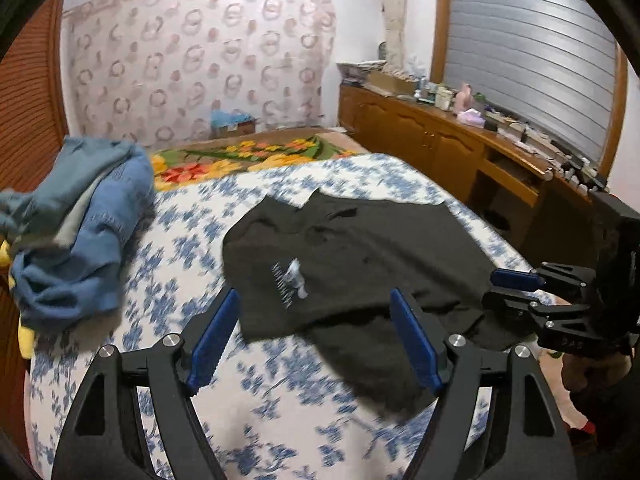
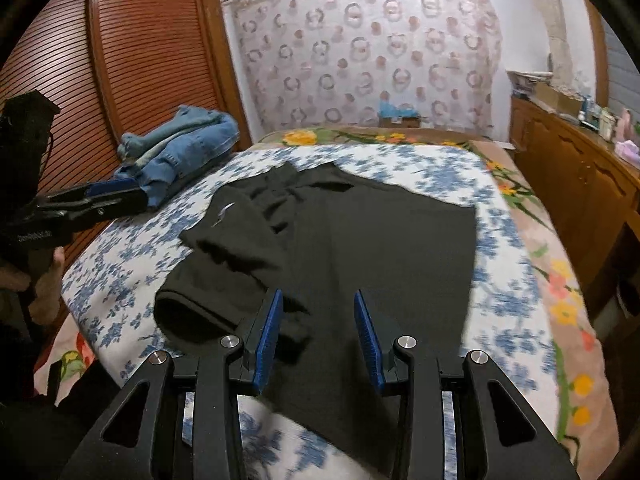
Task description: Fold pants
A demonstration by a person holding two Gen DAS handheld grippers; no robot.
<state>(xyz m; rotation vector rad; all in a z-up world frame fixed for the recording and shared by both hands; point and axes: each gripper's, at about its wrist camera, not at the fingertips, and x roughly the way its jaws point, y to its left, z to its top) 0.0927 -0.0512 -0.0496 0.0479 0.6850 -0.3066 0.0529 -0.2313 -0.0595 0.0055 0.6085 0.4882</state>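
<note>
In the left wrist view, the left gripper (image 1: 314, 336) is over the near part of the bed (image 1: 200, 240), which has a white cover with blue flowers. Its two blue fingers (image 1: 214, 336) are spread wide and nothing is held between them; below the gap I see only the near edge of the black pants (image 1: 360, 252) and the bed cover. The pants lie flat in the middle of the bed, partly folded, with a small white print (image 1: 290, 278) on top. At the right edge the right gripper (image 1: 516, 292) comes in from the side, just over the right edge of the pants; from this angle I cannot tell if it pinches anything. To the left, a pile of blue clothes (image 1: 80, 232) lies on the bed, apart from the pants. A wooden cabinet (image 1: 420, 136) with many small things on it stands along the right wall.

In the right wrist view, the right gripper (image 2: 319, 336) hangs above the near part of the black pants (image 2: 360, 232). Its blue fingers (image 2: 370, 340) are partly apart, and the cloth lies below them, not pressed by the pads. At the left, the left gripper (image 2: 120, 192) is seen from the side, in front of the blue clothes (image 2: 180, 148) and beside the left edge of the pants, held by a hand (image 2: 44, 280). A brown slatted door (image 2: 140, 48) is behind it.
</note>
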